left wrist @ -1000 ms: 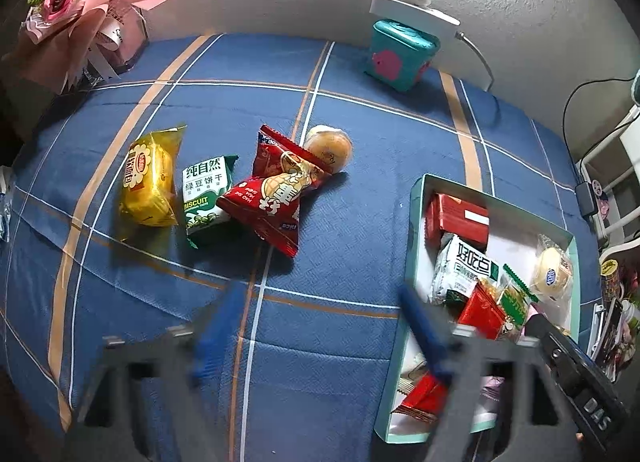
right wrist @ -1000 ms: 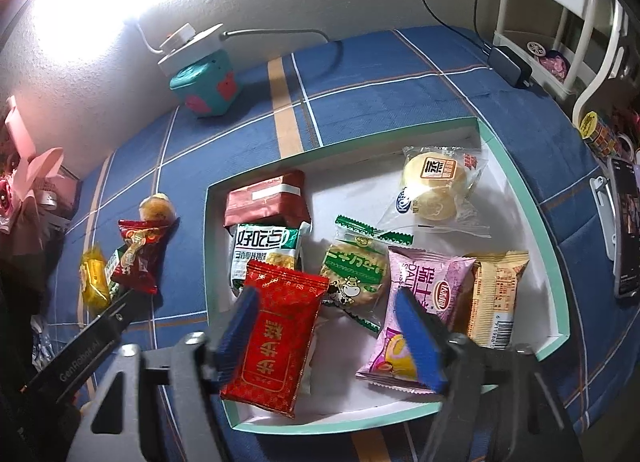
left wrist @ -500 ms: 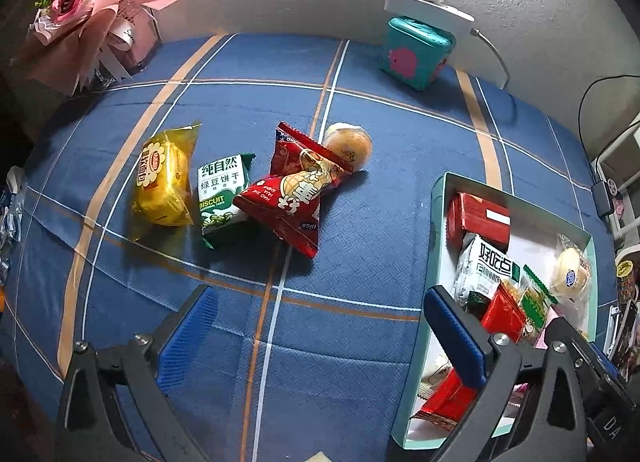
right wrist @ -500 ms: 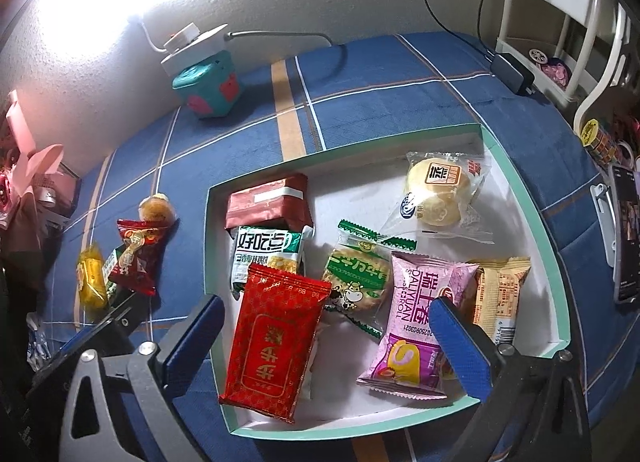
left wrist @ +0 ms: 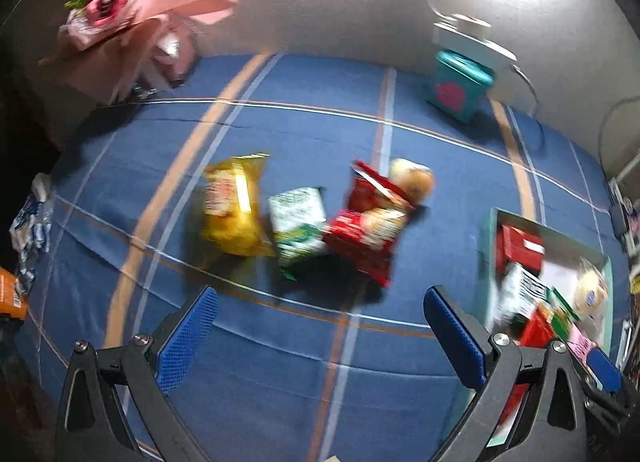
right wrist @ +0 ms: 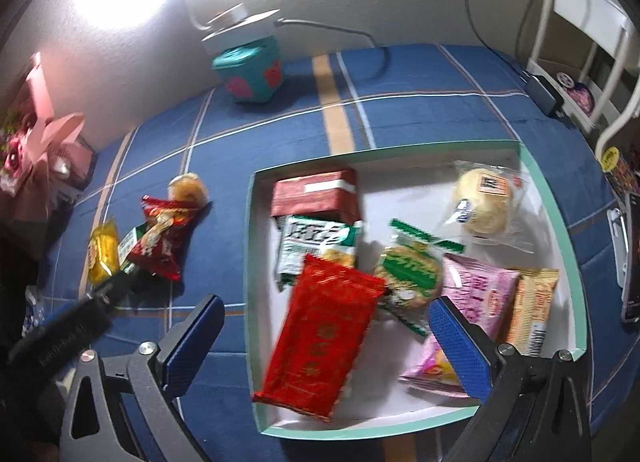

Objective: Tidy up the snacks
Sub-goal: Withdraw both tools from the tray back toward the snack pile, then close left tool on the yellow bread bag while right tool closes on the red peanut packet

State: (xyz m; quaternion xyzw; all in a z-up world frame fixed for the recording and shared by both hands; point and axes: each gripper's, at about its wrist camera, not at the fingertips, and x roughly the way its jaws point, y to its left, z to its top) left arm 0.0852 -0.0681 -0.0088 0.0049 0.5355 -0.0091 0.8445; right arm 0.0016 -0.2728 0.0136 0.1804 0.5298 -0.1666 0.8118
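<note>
On the blue plaid cloth lie a yellow packet (left wrist: pixel 234 210), a green-and-white biscuit packet (left wrist: pixel 298 224), a red snack bag (left wrist: pixel 366 222) and a round wrapped cake (left wrist: pixel 414 180). My left gripper (left wrist: pixel 320 336) is open and empty, a little short of them. A teal-rimmed white box (right wrist: pixel 552 198) holds several snacks, among them a red packet (right wrist: pixel 320 338), a pink packet (right wrist: pixel 468 314) and a wrapped bun (right wrist: pixel 484 202). My right gripper (right wrist: pixel 326 336) is open and empty above the box's near side.
A teal tin (left wrist: pixel 460 86) with a white power strip on top stands by the back wall. A pink bouquet (left wrist: pixel 128 18) sits at the back left. A white rack (right wrist: pixel 580 42) and a phone (right wrist: pixel 630 258) lie to the right of the box.
Both grippers have opened wide. The left gripper has swung left toward the loose snacks, its view now blurred. The red packet lies in the box, released from the right gripper.
</note>
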